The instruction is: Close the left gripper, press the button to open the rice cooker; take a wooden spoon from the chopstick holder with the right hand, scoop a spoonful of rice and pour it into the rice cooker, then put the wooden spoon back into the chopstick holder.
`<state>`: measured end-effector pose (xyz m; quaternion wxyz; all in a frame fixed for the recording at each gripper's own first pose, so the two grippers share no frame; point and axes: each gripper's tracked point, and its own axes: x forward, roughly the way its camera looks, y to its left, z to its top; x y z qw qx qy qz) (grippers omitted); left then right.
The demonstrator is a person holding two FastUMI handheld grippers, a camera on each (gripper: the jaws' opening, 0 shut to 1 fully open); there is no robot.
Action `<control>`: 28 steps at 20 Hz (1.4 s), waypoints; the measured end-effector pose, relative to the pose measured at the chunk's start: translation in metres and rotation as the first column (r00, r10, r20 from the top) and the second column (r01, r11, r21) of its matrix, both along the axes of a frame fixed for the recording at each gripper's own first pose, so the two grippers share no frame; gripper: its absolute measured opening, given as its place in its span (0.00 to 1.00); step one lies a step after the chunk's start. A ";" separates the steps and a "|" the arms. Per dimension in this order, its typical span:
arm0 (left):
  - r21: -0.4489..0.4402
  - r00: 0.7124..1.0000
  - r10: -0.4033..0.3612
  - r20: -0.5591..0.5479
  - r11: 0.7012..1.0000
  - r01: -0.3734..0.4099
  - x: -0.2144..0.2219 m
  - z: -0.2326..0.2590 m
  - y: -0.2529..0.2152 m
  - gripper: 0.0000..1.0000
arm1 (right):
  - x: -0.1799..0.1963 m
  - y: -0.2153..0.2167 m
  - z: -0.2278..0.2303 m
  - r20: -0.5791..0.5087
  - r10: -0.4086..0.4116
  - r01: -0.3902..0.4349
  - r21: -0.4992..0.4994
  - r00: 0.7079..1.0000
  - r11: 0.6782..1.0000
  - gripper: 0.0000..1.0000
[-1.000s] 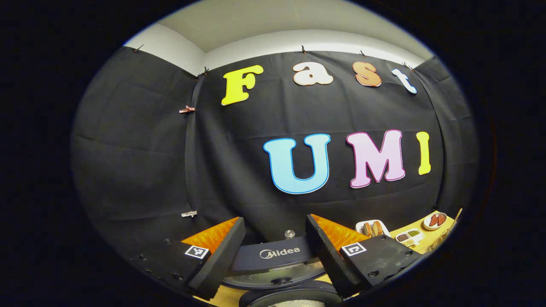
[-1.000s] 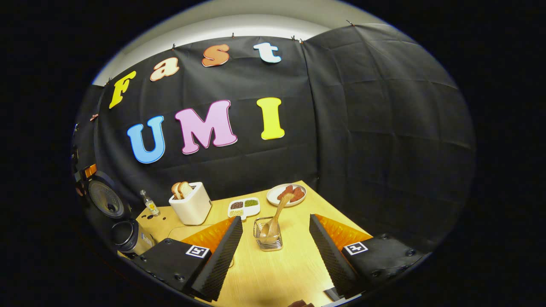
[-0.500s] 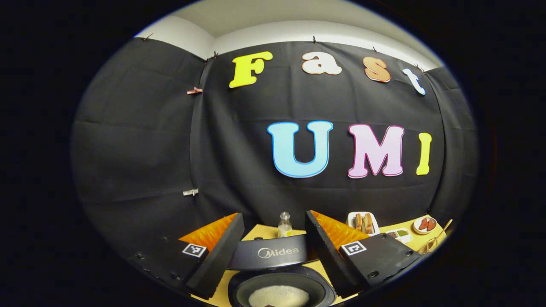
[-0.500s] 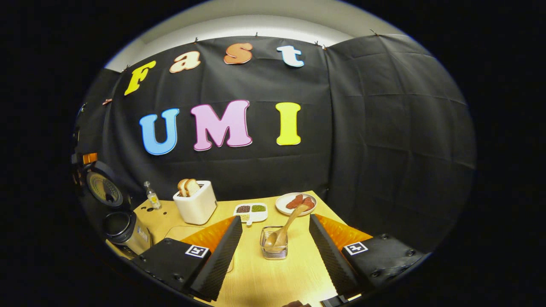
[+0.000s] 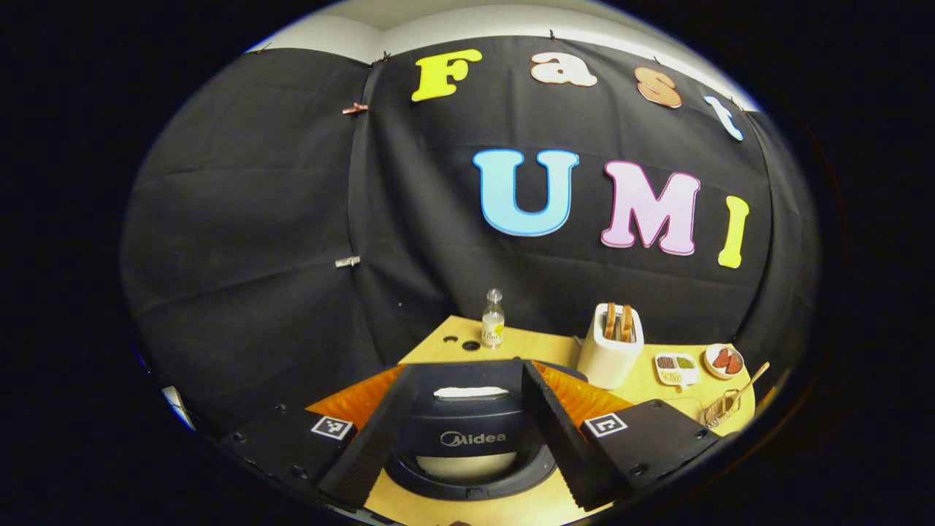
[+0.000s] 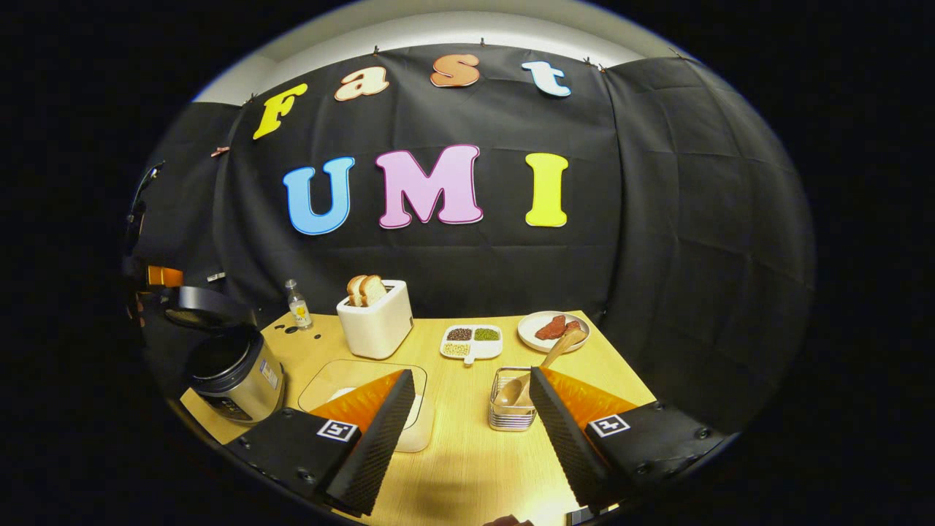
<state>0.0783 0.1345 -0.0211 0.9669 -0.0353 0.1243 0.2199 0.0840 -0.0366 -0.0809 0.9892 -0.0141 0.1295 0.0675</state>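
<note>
The left gripper (image 5: 464, 431) stands with its jaws spread apart, grasping nothing, and frames the raised dark lid (image 5: 467, 409) of the silver, round-bodied rice cooker (image 6: 235, 374). Against a second ago it has drawn back and tipped downward: then only the lid's edge and the pot mouth showed between its fingers, now the whole lid, the light wooden table (image 5: 540, 504) and the far items are in sight. In the right gripper view the lid stands tilted up over the dark open pot. I judge the button step complete.

The right gripper (image 6: 467, 431) also has its jaws released and empty. It has shifted left and back over the last second; the square wire chopstick holder (image 6: 511, 409) with the pale wooden spoon (image 6: 537, 369) leaning up and to the right now sits just inside its right finger rather than centred between the two. The spoon is untouched in the holder.

A clear shallow dish with white rice (image 6: 365, 387) lies near the left finger, between cooker and holder. Farther off stand a white toaster with bread (image 6: 376, 321), a small glass bottle (image 6: 296, 303), a divided white grain tray (image 6: 471, 342) and a plate of reddish food (image 6: 551, 329).

The next move, in my judgement, is the spoon pickup.
</note>
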 end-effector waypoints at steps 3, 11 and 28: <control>-0.023 0.999 -0.005 -0.053 1.000 0.003 -0.008 -0.035 -0.008 0.99 | -0.001 -0.004 -0.011 -0.030 0.009 -0.009 0.007 1.000 1.000 0.99; -0.049 0.990 -0.007 -0.141 0.999 0.000 -0.015 -0.092 -0.017 1.00 | 0.001 -0.015 -0.030 -0.084 0.015 -0.013 0.015 0.996 1.000 0.99; -0.038 0.992 -0.023 -0.125 0.999 0.018 -0.019 -0.111 -0.027 0.99 | 0.010 -0.034 -0.047 -0.125 0.021 -0.017 0.034 0.992 0.999 0.99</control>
